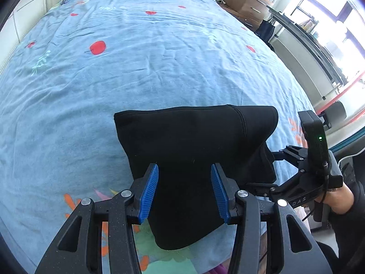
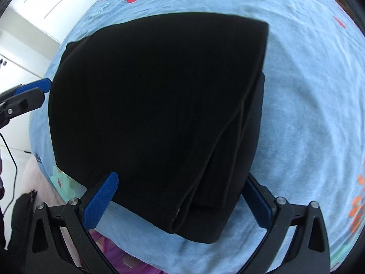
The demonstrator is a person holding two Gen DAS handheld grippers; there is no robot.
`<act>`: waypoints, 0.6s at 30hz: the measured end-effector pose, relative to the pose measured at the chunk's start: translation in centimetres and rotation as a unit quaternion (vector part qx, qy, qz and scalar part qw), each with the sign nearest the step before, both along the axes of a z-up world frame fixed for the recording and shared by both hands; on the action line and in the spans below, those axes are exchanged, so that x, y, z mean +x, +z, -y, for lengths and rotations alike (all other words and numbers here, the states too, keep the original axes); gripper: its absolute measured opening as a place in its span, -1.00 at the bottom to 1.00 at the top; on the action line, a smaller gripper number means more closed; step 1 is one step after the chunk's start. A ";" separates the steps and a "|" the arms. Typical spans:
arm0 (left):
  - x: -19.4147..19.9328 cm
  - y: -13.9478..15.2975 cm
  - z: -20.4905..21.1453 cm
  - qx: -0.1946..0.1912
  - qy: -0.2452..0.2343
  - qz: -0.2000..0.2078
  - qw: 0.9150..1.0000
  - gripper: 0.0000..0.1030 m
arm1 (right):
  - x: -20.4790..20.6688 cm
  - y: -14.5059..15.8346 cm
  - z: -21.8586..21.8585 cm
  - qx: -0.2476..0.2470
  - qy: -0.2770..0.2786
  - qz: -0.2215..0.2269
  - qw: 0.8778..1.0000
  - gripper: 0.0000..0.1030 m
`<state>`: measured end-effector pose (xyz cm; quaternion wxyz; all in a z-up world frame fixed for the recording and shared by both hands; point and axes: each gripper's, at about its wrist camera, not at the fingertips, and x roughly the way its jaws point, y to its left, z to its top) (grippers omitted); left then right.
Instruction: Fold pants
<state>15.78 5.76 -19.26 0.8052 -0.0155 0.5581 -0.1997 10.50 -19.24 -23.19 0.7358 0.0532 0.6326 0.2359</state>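
I think the folding is almost done: the black pants [image 1: 194, 159] lie folded small on the bed [image 1: 136, 68], my left gripper [image 1: 184, 191] and right gripper [image 2: 180, 203] wide open, holding nothing, so next I pat them flat

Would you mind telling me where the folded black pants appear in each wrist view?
Left wrist: black pants lower centre, between the open left gripper fingers.
Right wrist: pants fill the centre, above the open right gripper.
Shared landmark: blue bedsheet.
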 end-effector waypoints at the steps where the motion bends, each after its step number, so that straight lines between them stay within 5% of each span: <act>1: -0.5 0.8 0.1 -0.002 -0.002 0.003 1.000 -0.19 | 0.0 0.1 0.4 0.010 -0.007 0.001 1.000 1.00; 12: 1.8 -0.3 1.3 0.036 0.002 0.015 0.999 -0.10 | 1.3 6.4 3.2 -0.037 -0.078 0.083 0.993 1.00; 18: 2.7 -2.3 2.4 0.090 -0.002 0.024 0.996 -0.10 | 5.4 3.8 2.4 -0.071 -0.110 0.056 0.990 1.00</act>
